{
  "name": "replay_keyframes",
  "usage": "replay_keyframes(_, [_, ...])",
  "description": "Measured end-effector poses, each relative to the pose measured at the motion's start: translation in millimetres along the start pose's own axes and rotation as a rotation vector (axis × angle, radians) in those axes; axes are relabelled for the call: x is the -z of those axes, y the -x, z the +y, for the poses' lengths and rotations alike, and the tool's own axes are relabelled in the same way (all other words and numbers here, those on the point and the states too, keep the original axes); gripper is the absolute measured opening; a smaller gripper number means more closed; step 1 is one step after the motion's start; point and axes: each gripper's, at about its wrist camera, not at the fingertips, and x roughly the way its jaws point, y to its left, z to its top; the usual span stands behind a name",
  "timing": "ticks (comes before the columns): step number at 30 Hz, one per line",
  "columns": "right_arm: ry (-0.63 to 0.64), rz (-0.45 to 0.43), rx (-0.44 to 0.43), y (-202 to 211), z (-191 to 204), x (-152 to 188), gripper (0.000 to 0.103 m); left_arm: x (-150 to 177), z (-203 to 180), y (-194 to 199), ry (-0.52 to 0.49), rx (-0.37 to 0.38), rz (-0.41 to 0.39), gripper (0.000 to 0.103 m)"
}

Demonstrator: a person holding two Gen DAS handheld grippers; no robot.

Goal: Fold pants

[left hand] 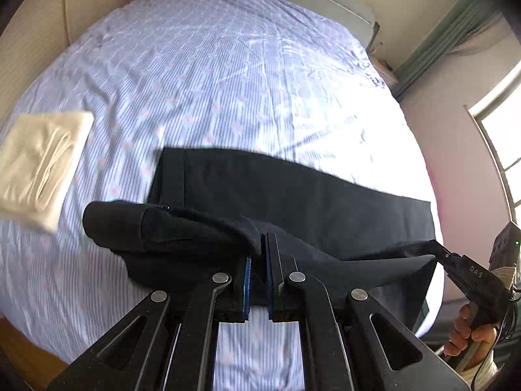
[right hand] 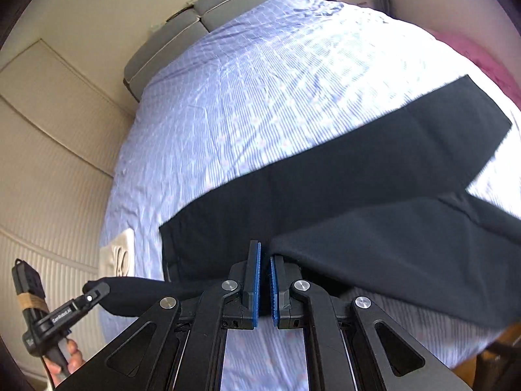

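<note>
Jaws of both grippers pinch the black pants [left hand: 260,189]; only the left wrist view shows the folded cream cloth [left hand: 42,163] whole.

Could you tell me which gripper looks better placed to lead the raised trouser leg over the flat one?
Probably the left gripper: it pinches the black pants near the bulky waist end, while the right gripper is clamped further along the leg. Both should travel together.

Both tools are black: the left gripper [left hand: 259,254] and right gripper [right hand: 265,257] have blue pads, round silver screws, triangular cutouts and white lettering.
</note>
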Motion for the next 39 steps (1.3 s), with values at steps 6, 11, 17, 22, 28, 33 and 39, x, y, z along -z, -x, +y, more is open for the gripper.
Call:
replay_keyframes(6, [0.060,0.047,0.045,-70,26,-58,0.007,-64,20,-79,0.028,-0.039,0.071,0.009])
replay_keyframes(11, [0.077,0.136,0.107,-139,27,-87,0.007,-94,37,-144,0.025,-0.089,0.158,0.009])
replay_keyframes(17, [0.052,0.215,0.177,-191,21,-99,0.008,-110,43,-194,0.013,-0.138,0.236,0.011])
replay_keyframes(22, [0.042,0.257,0.182,-206,29,-107,0.050,-116,54,-201,0.078,-0.152,0.241,0.038])
replay_keyframes(28, [0.109,0.190,0.110,-174,57,-105,0.061,-122,49,-143,0.079,-0.171,0.063,0.067])
replay_keyframes(33, [0.169,0.104,0.071,-122,68,-91,0.064,-93,8,-99,-0.097,-0.096,0.021,0.067])
replay_keyframes(39, [0.135,0.018,0.092,-38,38,-52,0.070,-42,-56,-57,-0.285,0.038,0.003,0.070])
